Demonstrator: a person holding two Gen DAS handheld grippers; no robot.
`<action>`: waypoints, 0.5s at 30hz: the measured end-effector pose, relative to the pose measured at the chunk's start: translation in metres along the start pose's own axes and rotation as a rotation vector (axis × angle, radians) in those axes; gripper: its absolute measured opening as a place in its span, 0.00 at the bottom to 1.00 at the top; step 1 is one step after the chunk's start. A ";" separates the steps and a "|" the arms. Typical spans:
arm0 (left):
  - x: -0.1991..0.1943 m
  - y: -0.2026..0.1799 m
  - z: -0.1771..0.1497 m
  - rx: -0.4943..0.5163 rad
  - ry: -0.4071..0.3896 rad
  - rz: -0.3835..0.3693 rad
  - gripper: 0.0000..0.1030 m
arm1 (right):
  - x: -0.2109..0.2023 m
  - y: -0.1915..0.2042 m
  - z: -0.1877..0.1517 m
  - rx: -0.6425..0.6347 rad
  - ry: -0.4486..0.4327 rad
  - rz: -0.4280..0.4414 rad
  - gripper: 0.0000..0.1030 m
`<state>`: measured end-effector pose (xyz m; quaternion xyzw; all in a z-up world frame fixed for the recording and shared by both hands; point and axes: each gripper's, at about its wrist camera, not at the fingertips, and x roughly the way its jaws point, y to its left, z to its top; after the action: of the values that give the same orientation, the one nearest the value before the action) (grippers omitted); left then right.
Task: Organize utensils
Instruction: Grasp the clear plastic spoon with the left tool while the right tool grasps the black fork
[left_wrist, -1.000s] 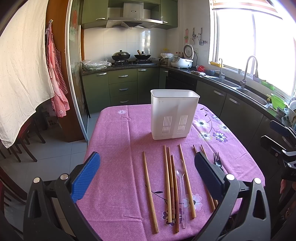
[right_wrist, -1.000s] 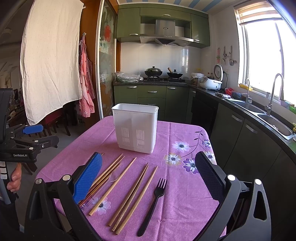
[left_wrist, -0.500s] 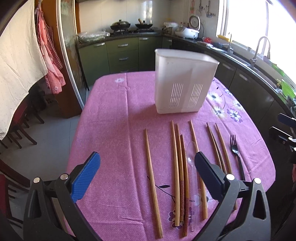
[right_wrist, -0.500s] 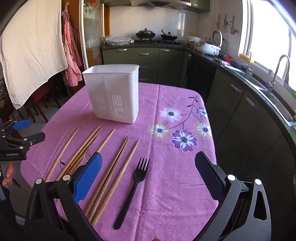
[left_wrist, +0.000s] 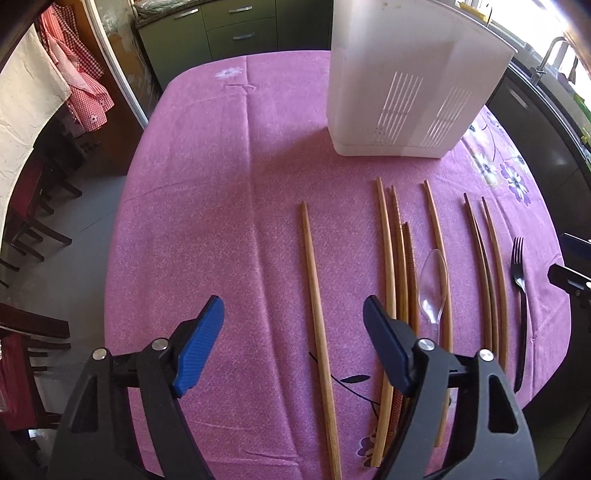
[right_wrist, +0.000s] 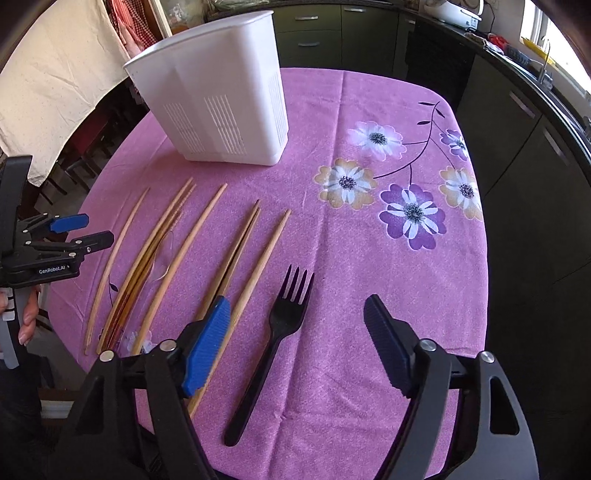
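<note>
From my left wrist, my left fingers gape wide, empty, straddling one lone chopstick lying lengthwise away from me toward the white holder.

From my right wrist, my right fingers are equally spread and empty around the black fork, handle toward me, flat on the table.

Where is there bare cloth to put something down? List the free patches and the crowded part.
Free: the left side of the tablecloth, from the lone chopstick out to the edge; and the flowered stretch right of the fork and the white holder. Crowded: the row of chopsticks with the clear spoon.
</note>
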<state>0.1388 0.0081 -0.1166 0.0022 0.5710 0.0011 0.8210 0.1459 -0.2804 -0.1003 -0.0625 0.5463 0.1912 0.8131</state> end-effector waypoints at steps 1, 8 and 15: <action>-0.001 -0.002 -0.001 0.006 0.005 -0.014 0.66 | 0.003 0.003 0.000 -0.018 0.013 -0.005 0.58; -0.016 -0.048 -0.007 0.132 0.030 -0.099 0.61 | 0.010 0.019 0.000 -0.067 0.062 0.000 0.48; -0.012 -0.079 -0.013 0.208 0.105 -0.119 0.35 | 0.010 0.021 0.000 -0.066 0.073 0.009 0.46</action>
<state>0.1222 -0.0708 -0.1104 0.0537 0.6093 -0.1066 0.7839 0.1410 -0.2587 -0.1071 -0.0937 0.5693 0.2104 0.7892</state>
